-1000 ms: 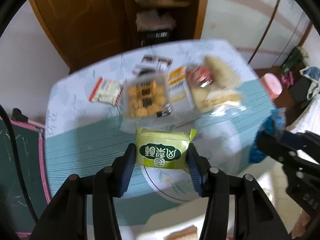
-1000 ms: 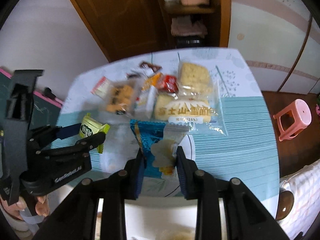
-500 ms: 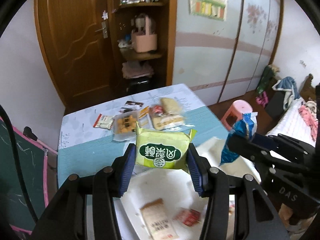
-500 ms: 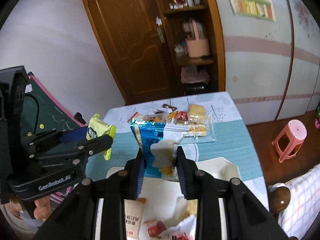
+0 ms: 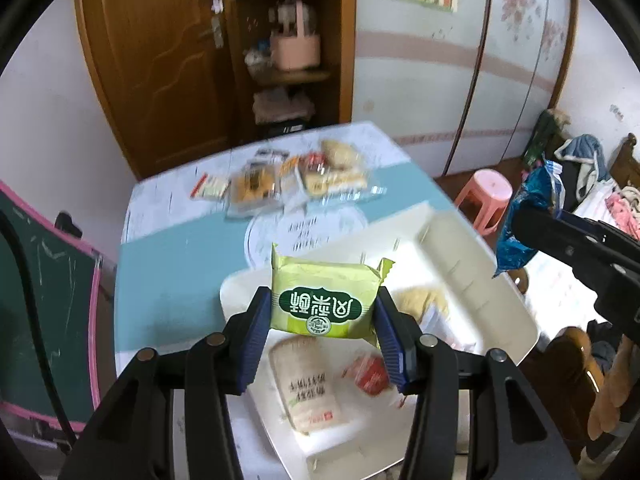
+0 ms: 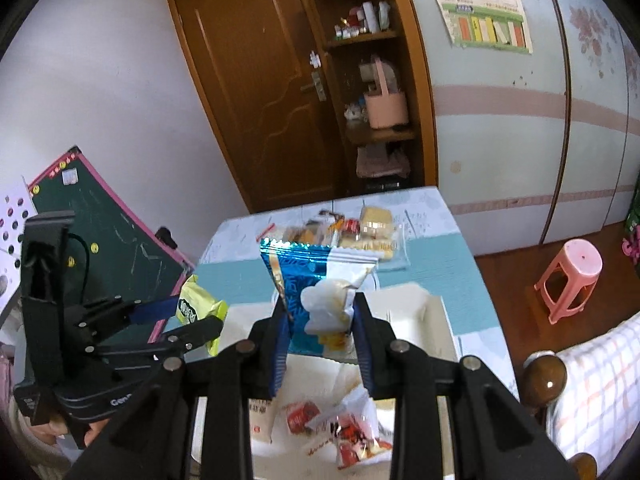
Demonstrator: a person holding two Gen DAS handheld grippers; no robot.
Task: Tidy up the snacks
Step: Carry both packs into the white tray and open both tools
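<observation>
My left gripper [image 5: 322,312] is shut on a green snack packet [image 5: 325,300] and holds it above a white tray [image 5: 472,264]. My right gripper [image 6: 320,320] is shut on a blue and white snack bag [image 6: 316,280], also above the tray [image 6: 404,304]. The blue bag shows at the right of the left wrist view [image 5: 528,216]; the green packet shows at the left of the right wrist view [image 6: 198,310]. In the tray lie a beige packet [image 5: 306,384], a red packet [image 5: 370,368] and a red-and-white packet [image 6: 354,426].
More snacks [image 5: 296,180] lie in a heap at the far end of the blue and white table [image 5: 172,280]. A pink stool [image 6: 570,276] stands on the floor at the right. A chalkboard [image 6: 104,232] leans at the left. A bed [image 6: 596,380] is near right.
Both grippers have pulled back from the snack heap toward the near end of the table, each carrying its packet. The white tray with packets has come into view beneath them.
</observation>
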